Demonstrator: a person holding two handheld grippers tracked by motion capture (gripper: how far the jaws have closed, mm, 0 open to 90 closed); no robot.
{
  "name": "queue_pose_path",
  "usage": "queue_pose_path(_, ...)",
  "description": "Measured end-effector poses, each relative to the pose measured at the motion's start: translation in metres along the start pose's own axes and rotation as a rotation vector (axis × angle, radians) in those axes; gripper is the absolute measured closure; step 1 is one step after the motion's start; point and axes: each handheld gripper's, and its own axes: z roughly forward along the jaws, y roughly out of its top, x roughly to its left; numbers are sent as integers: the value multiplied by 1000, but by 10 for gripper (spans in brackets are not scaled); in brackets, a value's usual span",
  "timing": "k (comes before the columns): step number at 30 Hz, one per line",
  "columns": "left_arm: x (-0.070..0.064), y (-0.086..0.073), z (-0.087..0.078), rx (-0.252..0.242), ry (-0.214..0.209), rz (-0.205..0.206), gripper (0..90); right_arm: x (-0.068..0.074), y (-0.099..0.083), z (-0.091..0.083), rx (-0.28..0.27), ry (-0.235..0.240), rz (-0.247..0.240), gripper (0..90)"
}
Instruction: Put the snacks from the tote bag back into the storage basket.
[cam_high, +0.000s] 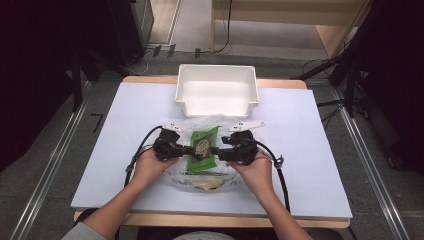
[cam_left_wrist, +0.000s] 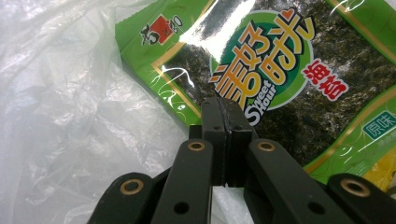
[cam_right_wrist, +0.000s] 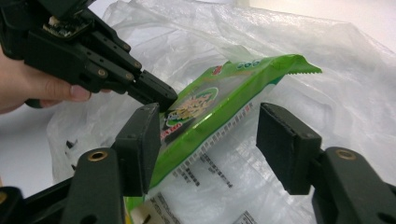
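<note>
My left gripper is clenched on the green seaweed packet, which lies between my right gripper's released jaws.

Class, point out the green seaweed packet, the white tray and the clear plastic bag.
green seaweed packet (cam_left_wrist: 280, 70): left gripper view, round logo.
white tray (cam_high: 217, 68): high view, far rim.
clear plastic bag (cam_right_wrist: 345, 79): right gripper view, crinkled side.
</note>
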Motion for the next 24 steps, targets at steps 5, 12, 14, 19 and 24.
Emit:
queue_pose_path(5,0,-1,0,-4,1,-1,900,0,3,7,8,-20,14,382)
queue_pose_path(12,0,-1,0,-5,1,-3,900,-4,4,25,43,-44,55,353)
queue_pose_path(14,0,-1,0,-5,0,-3,900,-5,3,29,59,-44,64,338)
queue_pose_path(19,0,-1,0,-5,2,-3,900,-5,3,40,86,-42,76,320)
queue_pose_path(24,0,-1,0,-6,2,-2,900,-4,2,48,103,-40,81,322)
